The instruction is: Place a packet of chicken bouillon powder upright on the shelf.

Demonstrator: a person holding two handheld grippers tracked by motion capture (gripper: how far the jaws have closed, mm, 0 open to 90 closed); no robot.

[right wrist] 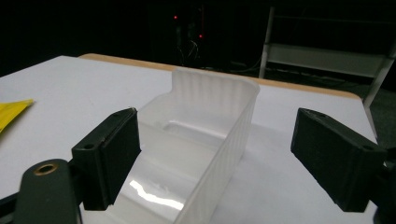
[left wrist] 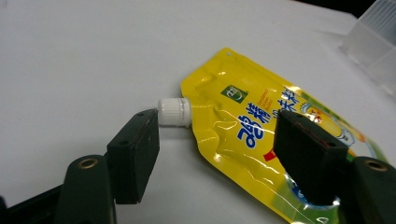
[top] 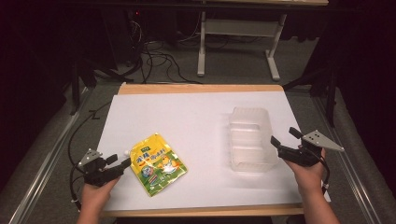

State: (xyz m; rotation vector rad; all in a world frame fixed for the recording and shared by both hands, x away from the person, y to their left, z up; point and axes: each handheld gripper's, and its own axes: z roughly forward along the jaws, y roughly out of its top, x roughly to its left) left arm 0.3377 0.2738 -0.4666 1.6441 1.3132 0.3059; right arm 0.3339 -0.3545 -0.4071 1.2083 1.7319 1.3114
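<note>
A yellow spouted pouch [top: 158, 163] with blue print and a white screw cap [left wrist: 174, 112] lies flat on the white table, front left. My left gripper [top: 119, 163] stands open just left of it; in the left gripper view the jaws straddle the cap and the pouch's upper corner [left wrist: 243, 121] without touching. A clear, empty plastic bin [top: 250, 138] sits right of centre. My right gripper [top: 285, 137] is open at the bin's near right end; in the right gripper view the bin's near wall [right wrist: 219, 158] lies between the spread jaws.
The white sheet [top: 187, 116] covers a wooden table whose edge [top: 201, 88] shows at the back. Beyond stand a white table frame [top: 238, 37] and cables on the dark floor [top: 159, 60]. A cable trails from the left gripper off the table's left side.
</note>
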